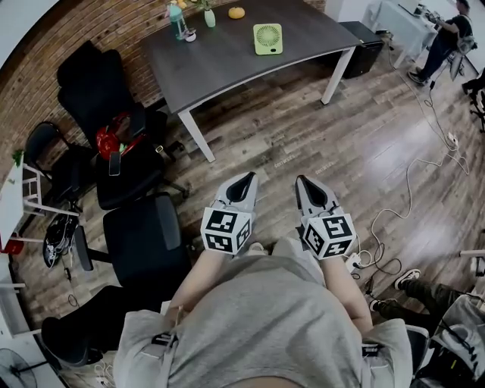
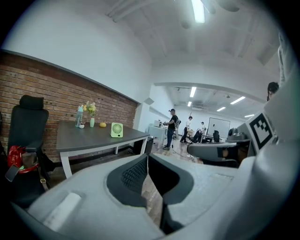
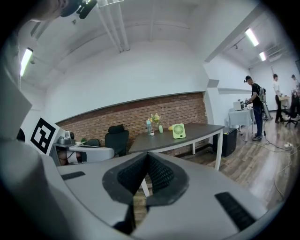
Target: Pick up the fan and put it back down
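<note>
A small light-green square fan [image 1: 267, 39] stands on the dark grey table [image 1: 242, 64] at the far side of the room; the fan [image 2: 116, 130] also shows in the left gripper view, and as a fan [image 3: 178, 131] in the right gripper view. My left gripper [image 1: 248, 178] and right gripper [image 1: 301, 181] are held side by side close to my body, over the wooden floor, well short of the table. Both point toward the table with jaws shut and nothing between them.
On the table behind the fan stand a teal bottle [image 1: 176, 20], a small vase [image 1: 209, 17] and an orange fruit [image 1: 236, 12]. Black office chairs [image 1: 114, 144] crowd the left. Cables [image 1: 413, 174] trail over the floor at right. A person [image 1: 447, 38] stands by a far desk.
</note>
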